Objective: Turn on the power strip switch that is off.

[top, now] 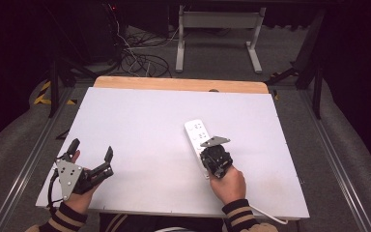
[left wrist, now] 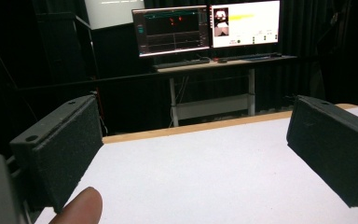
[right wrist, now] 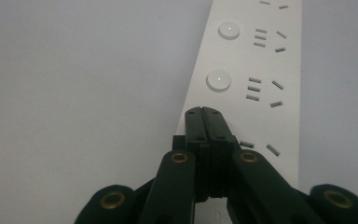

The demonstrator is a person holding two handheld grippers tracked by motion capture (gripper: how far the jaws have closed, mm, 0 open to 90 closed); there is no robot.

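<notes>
Sleeves (top: 239, 211): dark knit, tan-striped cuffs, bottom edge of the high view.
Left gripper (top: 92, 161): black body, grey three-cornered plate, black cable.
Right gripper (right wrist: 202, 112): black links, brass-coloured screws.

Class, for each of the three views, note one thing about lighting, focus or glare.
High view: the white table is evenly lit and the room behind is dark. Left gripper view: two monitors glow bright against black curtains, and a fingertip at the bottom edge is blurred. Right gripper view: soft light on the power strip, a small glint on each round button, and the shut right gripper near the lens.
</notes>
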